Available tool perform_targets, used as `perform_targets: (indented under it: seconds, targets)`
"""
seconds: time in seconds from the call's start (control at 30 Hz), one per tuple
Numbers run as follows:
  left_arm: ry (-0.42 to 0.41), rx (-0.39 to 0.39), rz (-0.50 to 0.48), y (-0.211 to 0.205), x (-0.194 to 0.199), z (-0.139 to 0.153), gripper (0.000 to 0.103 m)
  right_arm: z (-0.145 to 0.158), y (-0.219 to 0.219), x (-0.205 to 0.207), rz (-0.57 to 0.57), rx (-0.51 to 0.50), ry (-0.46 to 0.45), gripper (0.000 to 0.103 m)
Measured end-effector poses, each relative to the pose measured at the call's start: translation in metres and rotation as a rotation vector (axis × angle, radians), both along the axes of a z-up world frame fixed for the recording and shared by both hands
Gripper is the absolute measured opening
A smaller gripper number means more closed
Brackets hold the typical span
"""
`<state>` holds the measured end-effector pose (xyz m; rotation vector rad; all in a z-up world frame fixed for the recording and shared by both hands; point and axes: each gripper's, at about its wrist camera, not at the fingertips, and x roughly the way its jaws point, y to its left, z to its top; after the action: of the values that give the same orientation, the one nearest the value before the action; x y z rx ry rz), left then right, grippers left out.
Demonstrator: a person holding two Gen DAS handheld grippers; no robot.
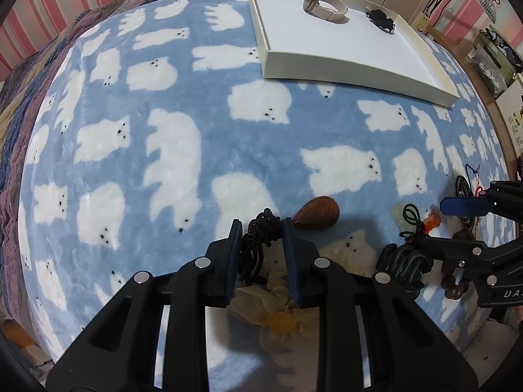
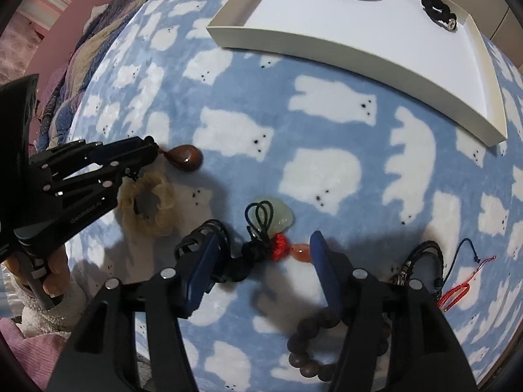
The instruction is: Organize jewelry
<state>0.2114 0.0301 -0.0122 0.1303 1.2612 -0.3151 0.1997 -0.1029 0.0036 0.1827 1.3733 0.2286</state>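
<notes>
My left gripper (image 1: pixel 261 233) points down at the blue bear blanket, shut on the black braided cord (image 1: pixel 258 245) of a brown teardrop pendant (image 1: pixel 315 212). The right wrist view shows that gripper (image 2: pixel 156 151) right at the pendant (image 2: pixel 184 158). My right gripper (image 2: pixel 265 245) stands open. A pale green jade pendant (image 2: pixel 278 217) with a black cord, a red knot (image 2: pixel 281 250) and an orange bead lies between the fingers, and the pads do not touch it. Farther back is the white tray (image 1: pixel 327 65), holding a beige watch (image 1: pixel 323 6) and a black piece (image 1: pixel 380 19).
A cream scrunchie (image 2: pixel 147 205) lies under the left gripper. A black claw clip (image 1: pixel 402 264), a wooden bead bracelet (image 2: pixel 310 352), a black braided bracelet (image 2: pixel 421 258) and thin blue and red cords (image 2: pixel 457 290) crowd the near blanket. A hand (image 2: pixel 55 271) holds the left gripper.
</notes>
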Motion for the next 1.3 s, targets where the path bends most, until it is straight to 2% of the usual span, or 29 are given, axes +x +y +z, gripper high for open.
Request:
perform_targets:
  seconds: [0.1, 0.17, 0.27, 0.37, 0.5, 0.83, 0.93, 1.0, 1.13, 1.17, 1.3]
  targets:
    - [0.001, -0.001, 0.000, 0.001, 0.000, 0.000, 0.024, -0.004, 0.002, 0.002, 0.008, -0.006, 0.009, 0.054]
    - [0.001, -0.001, 0.001, 0.001, 0.000, 0.000, 0.024, -0.007, 0.003, 0.002, 0.014, -0.005, 0.021, 0.042]
    - [0.000, -0.002, 0.002, 0.002, 0.000, 0.000, 0.024, -0.007, 0.003, 0.002, 0.015, 0.004, 0.016, 0.036]
    - [0.003, 0.001, 0.000, 0.002, 0.001, -0.002, 0.024, -0.007, 0.006, 0.003, 0.022, -0.006, 0.012, 0.036]
    - [0.011, -0.003, 0.006, 0.003, 0.002, -0.004, 0.024, -0.008, -0.003, 0.006, -0.018, 0.034, 0.018, 0.032]
    - [0.004, -0.002, 0.006, 0.004, 0.002, -0.002, 0.024, -0.012, -0.004, 0.004, -0.017, 0.023, 0.033, 0.032]
    - [-0.001, -0.001, 0.002, 0.004, 0.001, -0.001, 0.024, -0.013, 0.002, 0.003, 0.002, 0.001, 0.030, 0.027]
    - [-0.002, 0.002, 0.001, 0.004, 0.000, -0.001, 0.024, -0.011, 0.006, 0.003, 0.018, -0.019, 0.011, 0.019]
    - [-0.004, 0.012, 0.000, 0.004, 0.001, -0.003, 0.024, -0.010, 0.012, 0.002, 0.039, -0.054, -0.010, 0.015]
    - [-0.003, 0.013, 0.002, 0.004, 0.001, -0.004, 0.024, -0.009, 0.011, 0.002, 0.036, -0.059, -0.019, 0.007]
    - [-0.007, 0.018, 0.008, 0.003, 0.001, -0.004, 0.023, -0.003, 0.003, 0.002, 0.028, -0.062, -0.044, 0.004]
